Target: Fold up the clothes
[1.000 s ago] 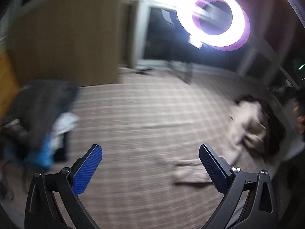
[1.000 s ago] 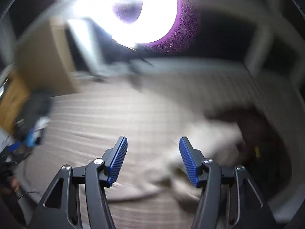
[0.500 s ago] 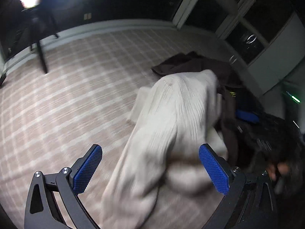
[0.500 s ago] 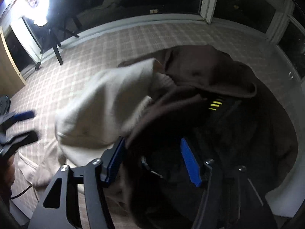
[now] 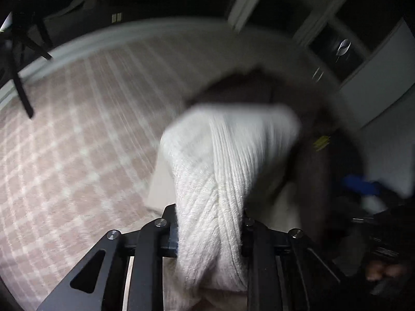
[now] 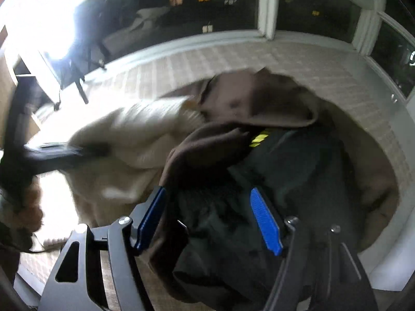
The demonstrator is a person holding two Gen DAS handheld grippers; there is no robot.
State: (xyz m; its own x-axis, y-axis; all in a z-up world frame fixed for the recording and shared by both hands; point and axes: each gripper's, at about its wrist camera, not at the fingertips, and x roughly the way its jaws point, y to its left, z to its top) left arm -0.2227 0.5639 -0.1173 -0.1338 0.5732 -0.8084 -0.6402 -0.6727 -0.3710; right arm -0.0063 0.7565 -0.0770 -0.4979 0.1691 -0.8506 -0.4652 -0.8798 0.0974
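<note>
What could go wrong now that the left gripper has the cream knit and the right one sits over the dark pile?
1. The left gripper, jaws just closed, pinches a bunched roll of the cream sweater; lifting may drag it up twisted.
2. The brown garment lies over the sweater's edge, so it could get pulled along.
3. The right gripper stands open over the black garment; closing may catch brown cloth too.

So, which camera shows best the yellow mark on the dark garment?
The right wrist view: the yellow mark is sharper there, lying beside the brown garment. The left wrist view shows it only small and blurred, right of the cream sweater.
</note>
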